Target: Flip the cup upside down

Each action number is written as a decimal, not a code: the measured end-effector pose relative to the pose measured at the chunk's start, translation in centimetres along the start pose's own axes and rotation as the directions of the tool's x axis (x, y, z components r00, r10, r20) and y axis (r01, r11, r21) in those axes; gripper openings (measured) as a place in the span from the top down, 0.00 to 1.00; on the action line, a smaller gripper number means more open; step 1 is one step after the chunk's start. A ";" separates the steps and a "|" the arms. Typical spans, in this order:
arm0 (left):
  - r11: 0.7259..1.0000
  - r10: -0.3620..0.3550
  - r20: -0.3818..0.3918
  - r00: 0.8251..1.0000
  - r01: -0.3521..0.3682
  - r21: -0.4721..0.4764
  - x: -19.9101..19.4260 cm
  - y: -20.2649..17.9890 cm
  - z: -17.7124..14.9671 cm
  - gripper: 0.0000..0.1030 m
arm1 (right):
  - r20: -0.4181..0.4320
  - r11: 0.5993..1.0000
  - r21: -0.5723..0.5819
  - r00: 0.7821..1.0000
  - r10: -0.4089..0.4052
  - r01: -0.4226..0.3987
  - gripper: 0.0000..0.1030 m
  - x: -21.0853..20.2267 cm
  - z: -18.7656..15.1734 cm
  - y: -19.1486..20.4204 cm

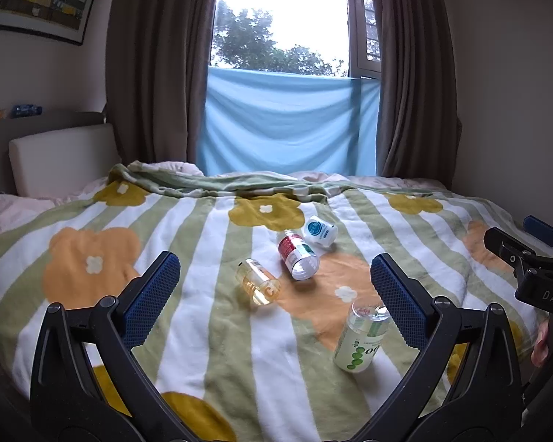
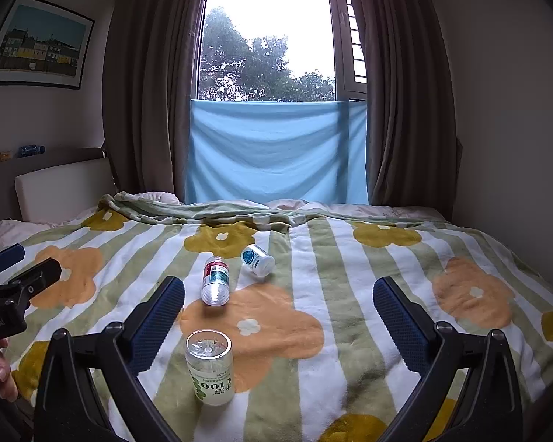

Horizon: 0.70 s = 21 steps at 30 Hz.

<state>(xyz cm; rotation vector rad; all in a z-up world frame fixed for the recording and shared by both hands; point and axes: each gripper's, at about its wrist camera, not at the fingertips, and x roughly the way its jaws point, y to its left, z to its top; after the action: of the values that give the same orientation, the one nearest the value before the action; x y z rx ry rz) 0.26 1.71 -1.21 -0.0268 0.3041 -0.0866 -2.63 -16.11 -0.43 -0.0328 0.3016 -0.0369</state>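
Several clear plastic cups are on the flowered blanket [image 1: 188, 324]. The green-label cup [image 1: 362, 335] stands nearest, base up; it also shows in the right wrist view [image 2: 210, 366]. The red-label cup [image 1: 297, 255] lies on its side; it shows again in the right wrist view [image 2: 215, 281]. A yellowish cup [image 1: 258, 281] lies on its side. A white cup with a blue label [image 1: 320, 231] lies tilted farthest back; the right wrist view shows it too [image 2: 257, 260]. My left gripper [image 1: 274, 289] is open and empty above the blanket. My right gripper [image 2: 278, 315] is open and empty.
The blanket [image 2: 350, 294] covers a bed, with a white headboard cushion [image 1: 62, 156] at the left. Brown curtains [image 1: 158, 66] and a blue cloth [image 1: 287, 125] hang at the window behind. The right gripper's body shows at the left wrist view's right edge [image 1: 531, 258].
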 end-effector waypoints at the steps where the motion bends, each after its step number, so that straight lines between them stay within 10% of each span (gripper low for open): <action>1: 1.000 0.001 0.002 1.000 -0.001 0.001 -0.1 -0.1 0.0 0.00 | 0.001 1.000 0.000 1.000 0.002 -0.002 0.01 0.0 0.0 0.0; 21: 1.000 0.001 0.000 1.000 -0.001 0.018 -0.4 -0.4 0.1 0.00 | -0.001 1.000 0.000 1.000 0.004 -0.004 0.00 -0.1 -0.1 0.2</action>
<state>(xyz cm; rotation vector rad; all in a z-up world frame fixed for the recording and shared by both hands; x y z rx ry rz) -0.16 1.38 -1.00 -0.0090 0.3036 -0.0881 -2.69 -15.93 -0.50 -0.0318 0.3025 -0.0327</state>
